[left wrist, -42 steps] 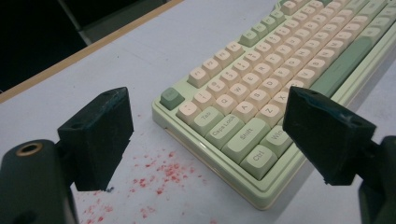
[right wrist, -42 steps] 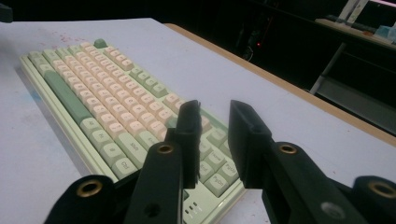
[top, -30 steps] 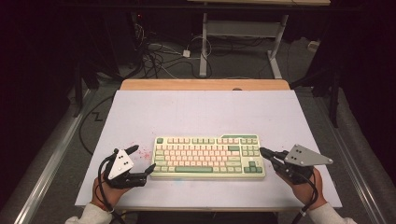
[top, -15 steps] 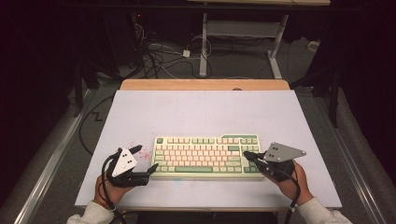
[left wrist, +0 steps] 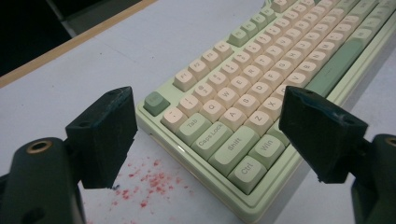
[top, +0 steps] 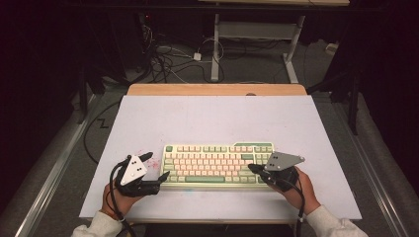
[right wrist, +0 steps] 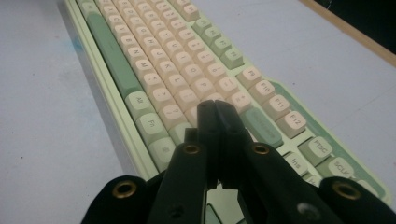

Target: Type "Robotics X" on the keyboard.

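Here the keyboard (top: 219, 164), cream keys w/ green modifiers in a pale green case, lay flat on the white table (top: 212, 118), near its front edge and roughly centred btwn left and right edges, long side parallel to that edge. Left gripper (top: 155, 170) sat at the kbd's left end, close to the front-left part of the table; in the left gripper view its jaws were spread wide, nothing btwn the pads, w/ the Ctrl/Shift/Caps Lock corner of the kbd (left wrist: 261, 116) framed in the gap, no contact visible. Red specks (left wrist: 147, 184) dotted the table just beside that corner. Right gripper (top: 253, 169) was over the kbd's right end, tips above the keys near the lower-right block; in the right gripper view (right wrist: 215, 109) its jaws were pressed together, pinching nothing, pointing along the rows (right wrist: 154, 70). Whether the tips touched a key: can't tell. A wooden strip (top: 217, 89) ran along the table's far edge.
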Tool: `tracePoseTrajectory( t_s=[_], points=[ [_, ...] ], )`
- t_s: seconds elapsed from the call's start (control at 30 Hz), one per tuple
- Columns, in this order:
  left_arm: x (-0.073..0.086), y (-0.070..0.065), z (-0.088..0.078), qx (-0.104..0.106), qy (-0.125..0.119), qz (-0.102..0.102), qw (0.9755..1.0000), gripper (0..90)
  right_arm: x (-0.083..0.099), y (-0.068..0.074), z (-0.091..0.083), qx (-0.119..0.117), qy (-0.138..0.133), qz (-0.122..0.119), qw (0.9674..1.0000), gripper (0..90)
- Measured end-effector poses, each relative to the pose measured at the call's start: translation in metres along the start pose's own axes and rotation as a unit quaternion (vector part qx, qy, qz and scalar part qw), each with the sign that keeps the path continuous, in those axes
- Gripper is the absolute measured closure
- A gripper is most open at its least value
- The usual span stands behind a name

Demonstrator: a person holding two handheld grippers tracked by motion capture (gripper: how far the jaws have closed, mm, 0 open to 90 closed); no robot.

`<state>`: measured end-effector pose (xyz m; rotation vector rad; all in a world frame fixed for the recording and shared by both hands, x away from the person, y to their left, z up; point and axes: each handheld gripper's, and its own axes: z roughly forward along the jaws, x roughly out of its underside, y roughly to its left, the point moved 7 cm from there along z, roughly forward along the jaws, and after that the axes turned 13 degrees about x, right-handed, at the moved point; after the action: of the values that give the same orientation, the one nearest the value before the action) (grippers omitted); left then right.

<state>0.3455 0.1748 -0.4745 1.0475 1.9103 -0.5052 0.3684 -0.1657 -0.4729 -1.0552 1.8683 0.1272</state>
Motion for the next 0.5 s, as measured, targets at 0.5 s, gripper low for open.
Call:
tracePoseTrajectory(
  t_s=[0.5],
  points=[
    [-0.017,0.003,0.005,0.014,0.001,0.002,0.9999,18.2,0.012,0.006,0.013,-0.007,0.038,-0.014,0.9992,90.0]
  ],
)
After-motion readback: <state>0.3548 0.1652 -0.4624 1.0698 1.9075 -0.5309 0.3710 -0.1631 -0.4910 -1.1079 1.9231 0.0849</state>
